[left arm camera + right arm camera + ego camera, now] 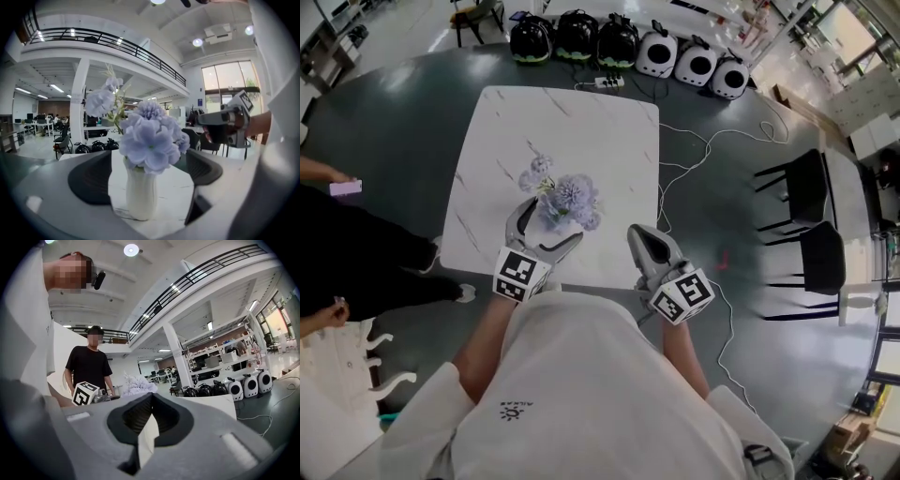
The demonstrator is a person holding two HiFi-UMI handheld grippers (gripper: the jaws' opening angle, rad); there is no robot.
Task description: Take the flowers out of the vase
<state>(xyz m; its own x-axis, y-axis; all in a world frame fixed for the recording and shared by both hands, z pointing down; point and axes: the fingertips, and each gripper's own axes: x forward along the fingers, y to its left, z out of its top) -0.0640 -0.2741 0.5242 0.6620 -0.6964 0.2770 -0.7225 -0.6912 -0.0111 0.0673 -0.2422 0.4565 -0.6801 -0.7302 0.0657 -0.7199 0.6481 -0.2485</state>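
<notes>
Lilac flowers (150, 136), upright in white vase (140, 199) — we log left gripper (551, 221) gaping round vase, untouching; right gripper (151, 401) pressed together, empty.

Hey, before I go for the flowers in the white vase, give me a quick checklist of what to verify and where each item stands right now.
1. Left gripper open: ok, jaws wide apart.
2. White vase between its jaws: ok, one jaw on each side, neither pressing it.
3. Vase upright on the marble table: ok.
4. Lavender flowers in the vase: ok, none out.
5. Right gripper ready to pick stems: not ok, jaws together, off to the vase's right.
6. Stems exposed at the vase's neck: cannot tell, blooms cover it.
</notes>
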